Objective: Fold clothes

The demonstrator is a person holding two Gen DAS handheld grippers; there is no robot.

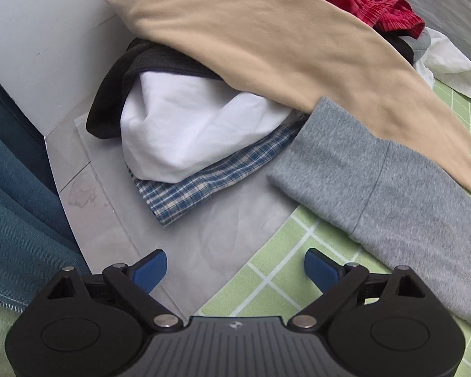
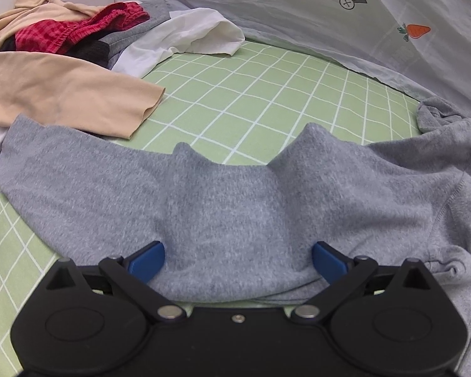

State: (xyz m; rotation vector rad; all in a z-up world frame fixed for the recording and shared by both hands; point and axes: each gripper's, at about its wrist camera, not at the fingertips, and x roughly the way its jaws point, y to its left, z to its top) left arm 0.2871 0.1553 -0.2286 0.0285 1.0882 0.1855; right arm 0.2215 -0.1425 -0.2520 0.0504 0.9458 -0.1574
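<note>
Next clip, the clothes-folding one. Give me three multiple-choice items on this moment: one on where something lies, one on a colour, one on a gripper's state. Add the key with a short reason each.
1. Where does the blue plaid cloth lie?
A. Under the white garment
B. On top of the beige garment
C. Spread alone on the green checked sheet

2. What colour is the checked garment with the gathered waistband in the pile?
A. Yellow
B. Red
C. Purple

3. How does the left gripper stand?
A. Shut on the grey sweatshirt
B. Shut on the white garment
C. Open, with nothing between its fingers

Key:
1 A, the plaid edge sticks out from beneath the white cloth.
2 B, its red check shows in both views.
3 C, the blue pads stand wide apart above bare surface.
</note>
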